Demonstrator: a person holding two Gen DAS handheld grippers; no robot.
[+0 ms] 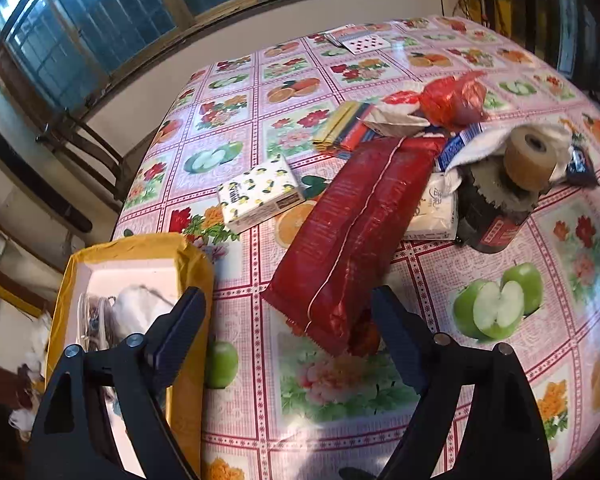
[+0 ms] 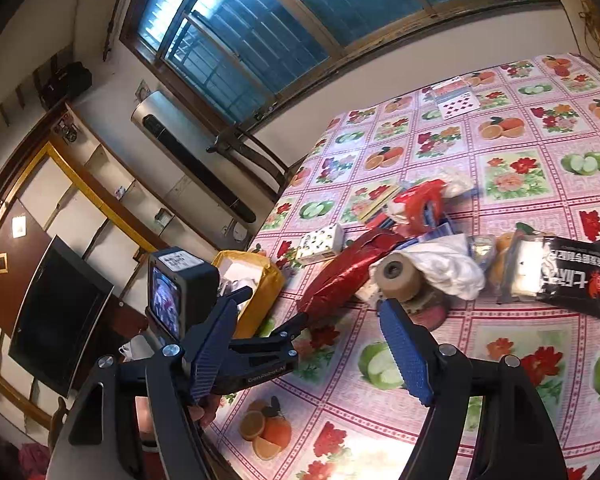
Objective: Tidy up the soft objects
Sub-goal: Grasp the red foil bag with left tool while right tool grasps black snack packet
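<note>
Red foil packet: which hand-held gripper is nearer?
Left. The left hand-held gripper is open with the red foil packet end between its fingers. The right hand-held gripper is open too, farther back, its fingers short of the pile.

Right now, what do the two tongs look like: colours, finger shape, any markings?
Both are black frames with silver pivot bolts. The left tongs have two long, flat, dark navy fingers with a fine texture. The right tongs have brighter blue fingers with a ridged grip surface. In the right view, the left tool carries a boxy black camera with a white label, and small white lettering on its frame, too small to read.
</note>
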